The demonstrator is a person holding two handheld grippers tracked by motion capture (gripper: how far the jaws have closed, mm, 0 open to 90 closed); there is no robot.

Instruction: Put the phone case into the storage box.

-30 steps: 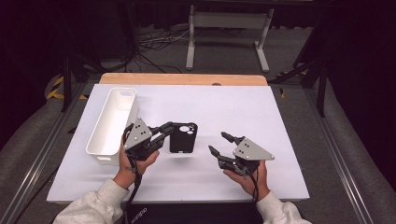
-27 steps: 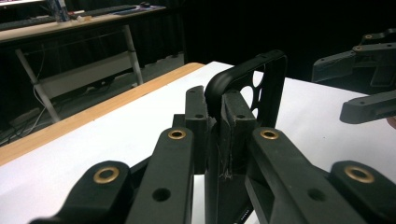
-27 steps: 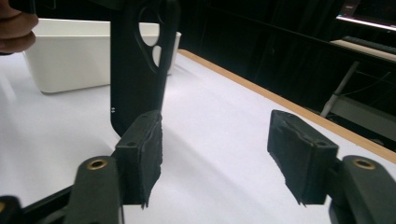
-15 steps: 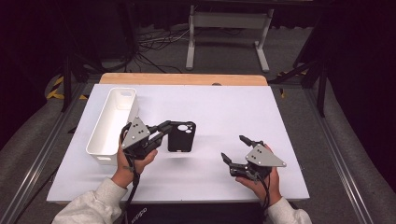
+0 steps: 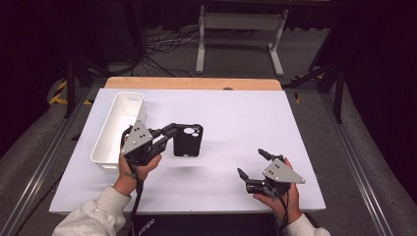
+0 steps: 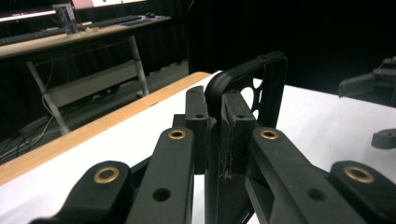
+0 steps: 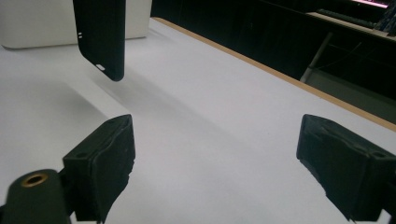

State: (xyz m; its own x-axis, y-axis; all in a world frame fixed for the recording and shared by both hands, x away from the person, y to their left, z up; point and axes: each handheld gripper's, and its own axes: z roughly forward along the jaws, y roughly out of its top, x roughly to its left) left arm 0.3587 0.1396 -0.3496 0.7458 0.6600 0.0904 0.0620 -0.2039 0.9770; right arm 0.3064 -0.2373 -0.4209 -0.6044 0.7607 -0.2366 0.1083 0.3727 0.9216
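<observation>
Now the left gripper [image 5: 164, 136] fingers stay clamped on the phone case [image 5: 188, 140] edge, held above the tabletop [image 5: 236, 118]. Right gripper [image 5: 251, 164] fingers have just been opening, nothing between them. Keep the clamp firm and carry the case level toward the white bin [image 5: 118, 129].

bin: white oblong bin [image 5: 118, 129], open top, left side of table, long axis running near to far
table: white top [image 5: 246, 123], wooden strip [image 5: 192, 83] along far edge
stand: grey metal frame [image 5: 238, 29] on floor, far centre
cables: tangle [image 5: 164, 42] on floor, far left
</observation>
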